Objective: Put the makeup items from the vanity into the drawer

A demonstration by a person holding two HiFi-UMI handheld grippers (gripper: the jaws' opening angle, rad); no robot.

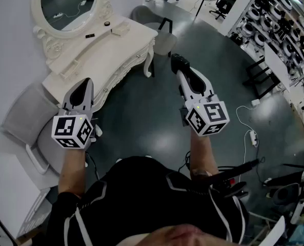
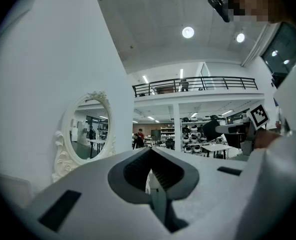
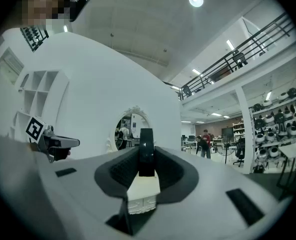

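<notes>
The right gripper [image 1: 178, 60], at upper centre over the floor, pinches a thin black item [image 3: 146, 151] edge-on between its jaws. The left gripper [image 1: 83, 86], at lower left, has its jaws pressed together with nothing in them. Small items [image 1: 90, 35] lie on the vanity [image 1: 131, 42] at upper left, below the mirror [image 1: 69, 1].

The black makeup case [image 3: 146, 151] looks glossy, the white vanity [image 1: 126, 40] matt.

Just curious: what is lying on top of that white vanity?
On the vanity top: a small dark flat item, a little round one and a pale piece, before the oval mirror. The left gripper hides its near end.
</notes>
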